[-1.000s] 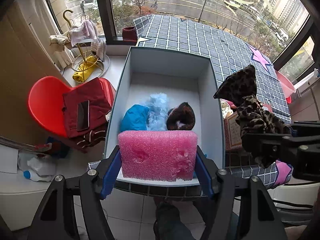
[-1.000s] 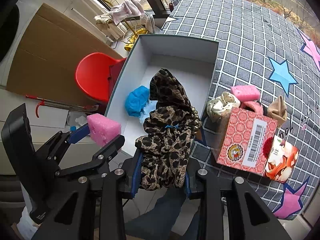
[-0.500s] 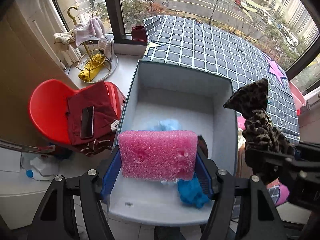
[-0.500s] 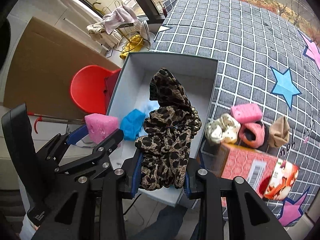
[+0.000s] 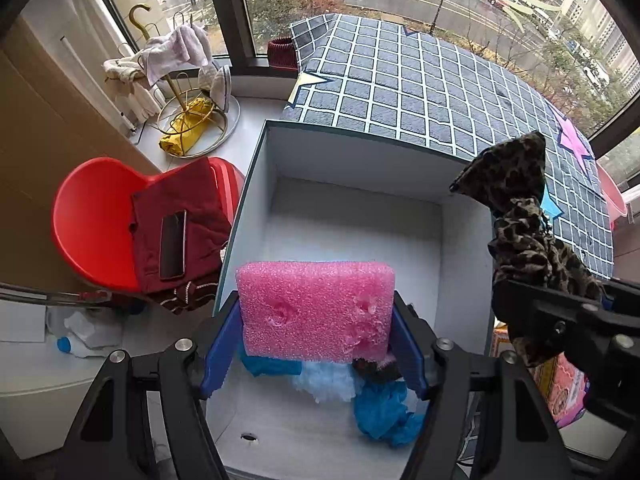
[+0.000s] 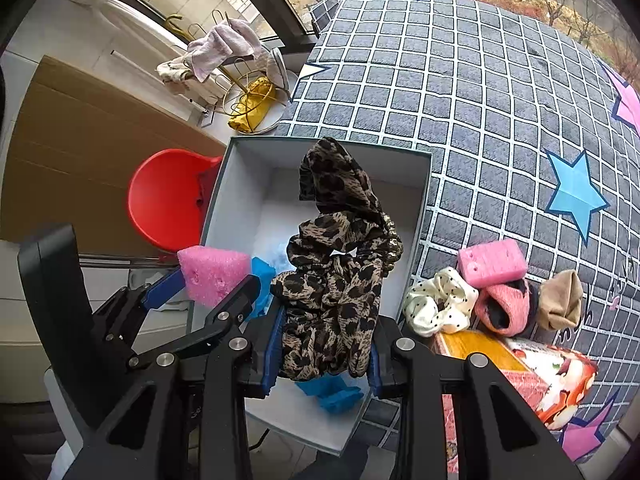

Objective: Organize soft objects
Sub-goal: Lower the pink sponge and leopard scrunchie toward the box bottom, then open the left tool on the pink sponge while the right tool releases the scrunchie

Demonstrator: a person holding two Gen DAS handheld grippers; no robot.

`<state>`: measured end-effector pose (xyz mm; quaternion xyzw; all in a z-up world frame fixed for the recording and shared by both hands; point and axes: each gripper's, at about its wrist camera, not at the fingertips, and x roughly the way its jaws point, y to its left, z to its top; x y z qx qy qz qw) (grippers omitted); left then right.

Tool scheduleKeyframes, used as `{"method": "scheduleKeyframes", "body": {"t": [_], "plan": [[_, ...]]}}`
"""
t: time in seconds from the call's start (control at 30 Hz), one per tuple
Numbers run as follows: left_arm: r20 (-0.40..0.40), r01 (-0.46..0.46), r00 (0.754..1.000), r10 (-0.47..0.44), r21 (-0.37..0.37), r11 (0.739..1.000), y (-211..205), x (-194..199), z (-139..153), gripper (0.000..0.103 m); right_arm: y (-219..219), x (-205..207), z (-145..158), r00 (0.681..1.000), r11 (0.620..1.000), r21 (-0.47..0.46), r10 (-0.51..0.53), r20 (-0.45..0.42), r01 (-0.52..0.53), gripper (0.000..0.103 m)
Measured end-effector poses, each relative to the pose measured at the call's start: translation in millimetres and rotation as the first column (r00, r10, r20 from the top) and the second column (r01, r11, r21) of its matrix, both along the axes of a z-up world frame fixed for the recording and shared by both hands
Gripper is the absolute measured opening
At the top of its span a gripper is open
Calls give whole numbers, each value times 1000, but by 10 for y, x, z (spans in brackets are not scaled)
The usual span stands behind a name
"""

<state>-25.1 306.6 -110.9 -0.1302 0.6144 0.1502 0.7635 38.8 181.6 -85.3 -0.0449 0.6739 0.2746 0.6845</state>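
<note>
Both hand-held grippers now over white box (image 5: 256,208), left (image 5: 316,354) clamps pink foam (image 5: 316,308), right (image 6: 326,360) clamps leopard scarf (image 6: 336,280)

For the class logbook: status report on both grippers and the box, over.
Left gripper shut on pink foam block. Right gripper shut on leopard-print fabric scrunchie. Both over open white box. Nothing blocking.

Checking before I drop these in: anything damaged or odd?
The pink foam block clamped in the left gripper has two torn pits in its face. Otherwise nothing stands out.
</note>
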Motion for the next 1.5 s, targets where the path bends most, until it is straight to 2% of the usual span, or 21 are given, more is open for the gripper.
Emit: {"method": "scheduleKeyframes", "body": {"t": [0.73, 0.83, 0.87, 0.9, 0.97, 1.03, 1.1, 1.17, 1.5], "plan": [[-22, -7, 1000, 7, -10, 1000, -2, 95, -122, 72, 70, 77, -168, 1000, 1000, -26, 11, -21, -12, 35], [-4, -5, 1000, 5, -18, 1000, -5, 82, -99, 74, 68, 78, -175, 1000, 1000, -24, 13, -21, -13, 35], [-1, -5, 1000, 5, -27, 1000, -2, 74, -97, 77, 70, 76, -177, 1000, 1000, -23, 15, -21, -16, 35], [-1, -6, 1000, 6, -47, 999, 3, 63, -104, 79, 75, 75, -178, 1000, 1000, -22, 17, -21, -18, 38], [-4, -10, 1000, 10, -66, 998, 10, 45, -116, 81, 66, 73, -158, 1000, 1000, -13, 16, -15, -16, 65], [4, -15, 1000, 16, -61, 998, 12, 9, -112, 84, 55, 67, -121, 1000, 1000, -14, 16, -1, -16, 73], [17, -21, 1000, 22, -59, 998, 16, -20, -97, 91, 38, 69, -71, 1000, 1000, -21, 13, 17, -13, 76], [48, -33, 998, 37, -68, 997, 34, -59, -53, 103, 1, 82, -10, 999, 1000, -23, 1, 34, 0, 97], [94, -33, 995, 43, -106, 994, 12, -174, 135, 103, -256, 83, 250, 997, 997, 21, -75, 21, 74, 98]]}}
